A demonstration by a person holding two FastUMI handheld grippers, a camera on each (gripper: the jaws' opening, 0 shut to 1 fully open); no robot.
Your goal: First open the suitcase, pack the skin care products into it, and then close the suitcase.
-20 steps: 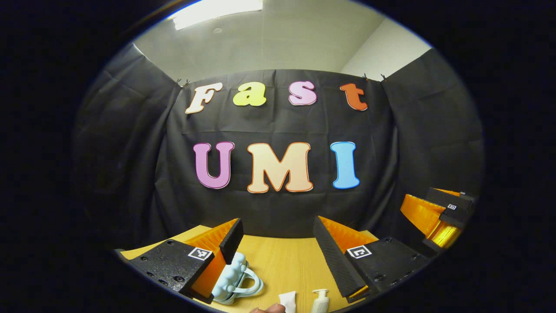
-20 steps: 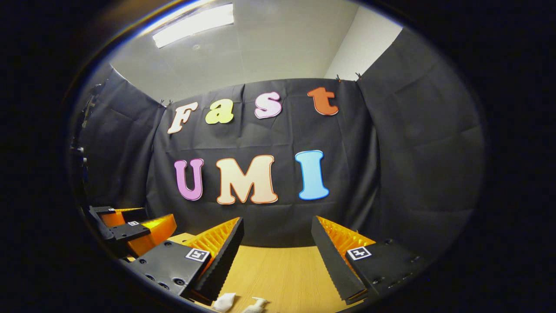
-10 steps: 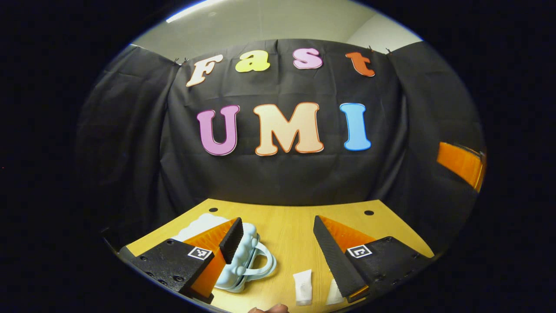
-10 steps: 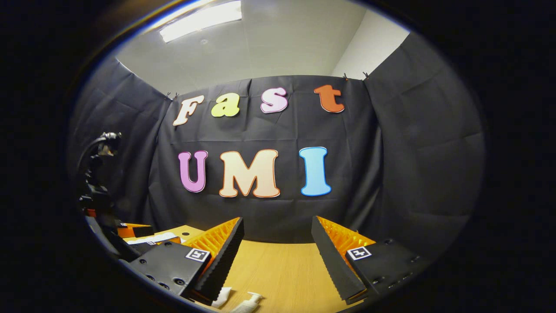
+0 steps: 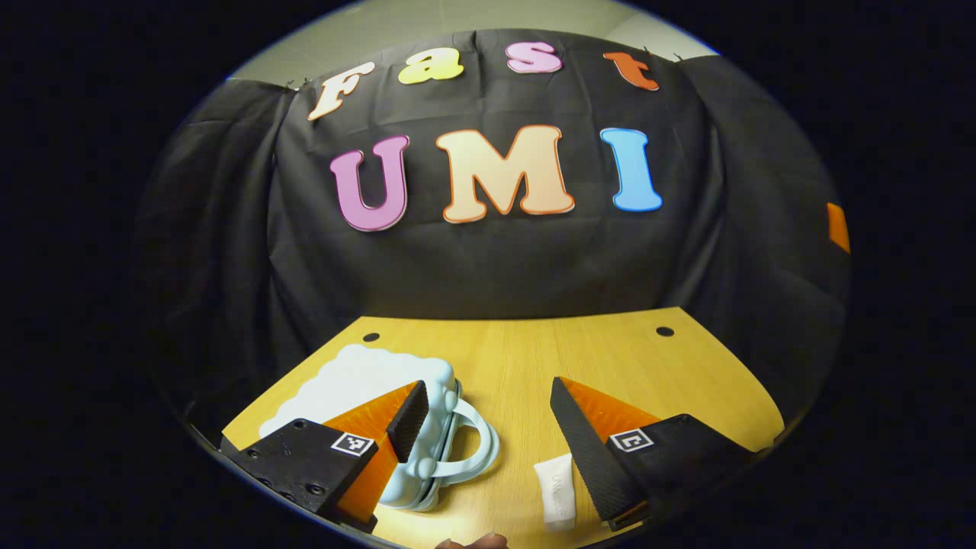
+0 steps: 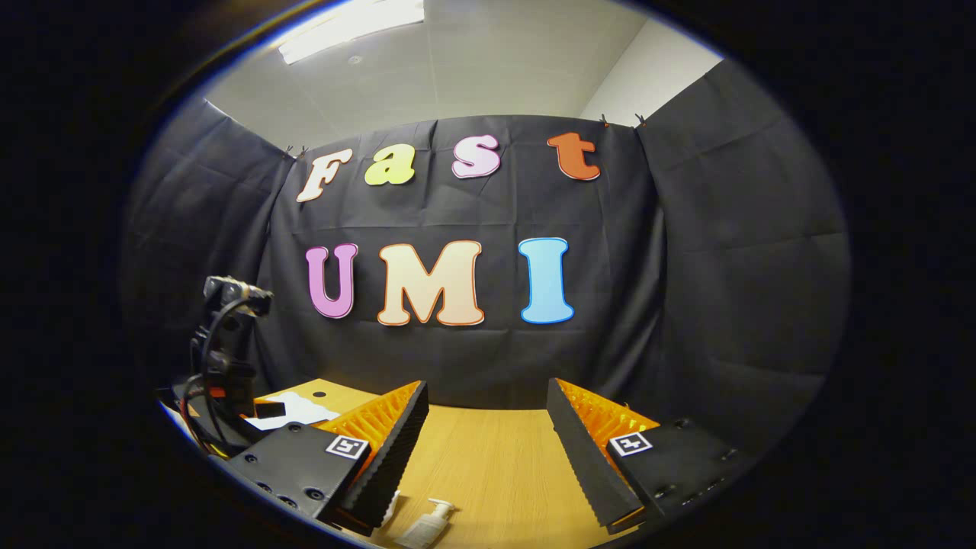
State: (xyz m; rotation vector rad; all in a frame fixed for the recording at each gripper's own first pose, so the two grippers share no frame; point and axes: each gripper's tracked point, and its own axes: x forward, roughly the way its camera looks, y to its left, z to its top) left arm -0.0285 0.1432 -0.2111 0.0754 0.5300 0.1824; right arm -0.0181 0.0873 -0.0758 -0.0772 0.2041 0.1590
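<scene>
A pale blue bumpy suitcase lies closed on the wooden table, its handle pointing right. In the left gripper view my left gripper hangs open above the table, its left finger in front of the suitcase's near end. A white tube lies beside its right finger. In the right gripper view my right gripper is open over bare wood, with a white pump bottle lying below its left finger. The suitcase shows as a pale patch farther left.
The black cloth wall closes the table's back and sides. Two small round holes mark the tabletop's far corners. The left gripper's body with cables stands at the left in the right gripper view. A fingertip shows at the bottom edge.
The left gripper has tipped down toward the table, bringing more of the suitcase and tube into view. The right gripper has barely moved. Both stay open.
</scene>
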